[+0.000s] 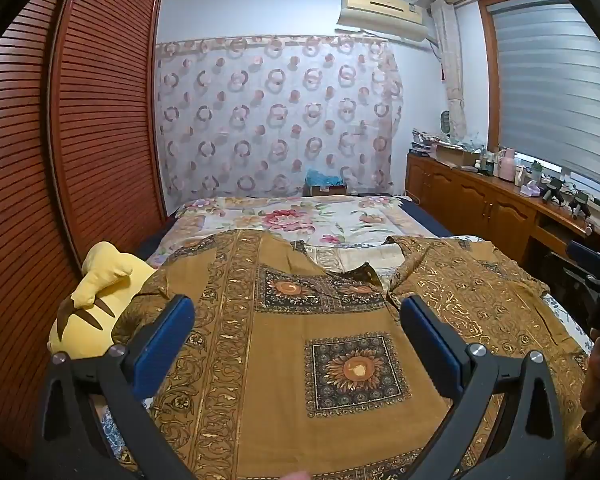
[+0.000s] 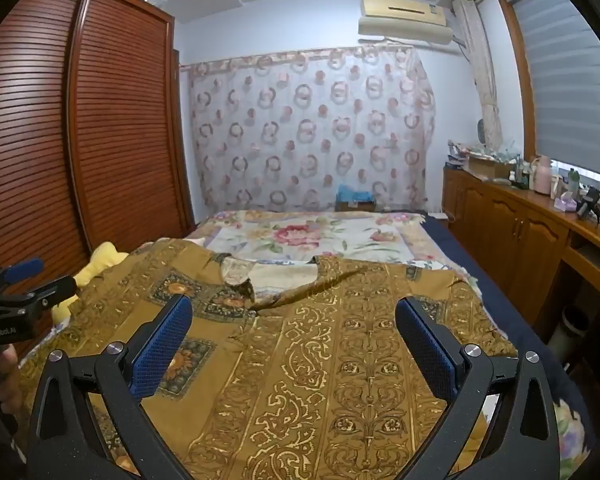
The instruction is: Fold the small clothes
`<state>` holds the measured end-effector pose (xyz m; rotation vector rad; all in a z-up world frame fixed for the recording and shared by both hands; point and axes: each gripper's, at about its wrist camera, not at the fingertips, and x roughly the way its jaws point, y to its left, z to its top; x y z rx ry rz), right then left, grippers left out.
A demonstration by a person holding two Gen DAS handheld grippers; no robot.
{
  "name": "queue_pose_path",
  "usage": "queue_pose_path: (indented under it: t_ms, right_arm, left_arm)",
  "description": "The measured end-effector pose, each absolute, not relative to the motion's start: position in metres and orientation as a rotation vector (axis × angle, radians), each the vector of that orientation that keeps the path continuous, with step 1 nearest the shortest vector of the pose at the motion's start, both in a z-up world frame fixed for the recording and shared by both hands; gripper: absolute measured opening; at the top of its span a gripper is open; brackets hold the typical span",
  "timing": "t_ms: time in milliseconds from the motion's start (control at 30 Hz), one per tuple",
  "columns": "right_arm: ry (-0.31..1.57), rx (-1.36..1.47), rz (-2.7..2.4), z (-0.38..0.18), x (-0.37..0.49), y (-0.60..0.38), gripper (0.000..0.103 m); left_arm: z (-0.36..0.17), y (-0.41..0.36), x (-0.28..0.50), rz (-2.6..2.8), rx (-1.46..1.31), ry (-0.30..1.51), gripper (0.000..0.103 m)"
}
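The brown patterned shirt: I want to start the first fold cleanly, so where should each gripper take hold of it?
The brown patterned shirt lies spread flat on the bed, neckline away from you. Probably best to pinch the outer side edges: the left gripper coming from the yellow plush toy side, the right gripper from the cabinet side. Both are open above it, and flat cloth only offers edges to slide a finger under.

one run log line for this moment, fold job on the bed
stage: pre-grasp | left gripper: open, above shirt | right gripper: open, above shirt | shirt: spread on bed, unfolded
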<state>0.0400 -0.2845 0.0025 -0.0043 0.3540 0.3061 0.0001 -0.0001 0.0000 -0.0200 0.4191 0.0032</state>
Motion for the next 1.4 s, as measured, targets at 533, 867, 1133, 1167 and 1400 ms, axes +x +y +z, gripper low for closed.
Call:
queue_pose_path:
  t_ms: [533,867,1133,1167,1400]
  right_arm:
    - [0.353,-0.006,0.299,0.001,0.042,-0.29,0.103]
    - [0.355,-0.005,0.296,0.001,0.044,-0.286,0.103]
    - [0.354,-0.006,0.295,0.001,0.044,-0.286,0.103]
    - [0.354,-0.006,0.296,0.001,0.044,-0.286,0.103]
    - [0.353,-0.007,0.296,0.002,0.045,-0.285,0.103]
  left_arm:
    - [0.0,0.003,-0.001,0.006,-0.017,0.401,0.103]
    - [0.011,-0.001,-0.005,0.009,-0.015,0.394,0.103]
    - [0.011,-0.001,-0.005,0.01,-0.014,0.391,0.103]
    - [0.011,-0.001,-0.005,0.01,-0.013,0.392,0.103]
    - [0.011,-0.001,-0.005,0.009,-0.013,0.389,0.103]
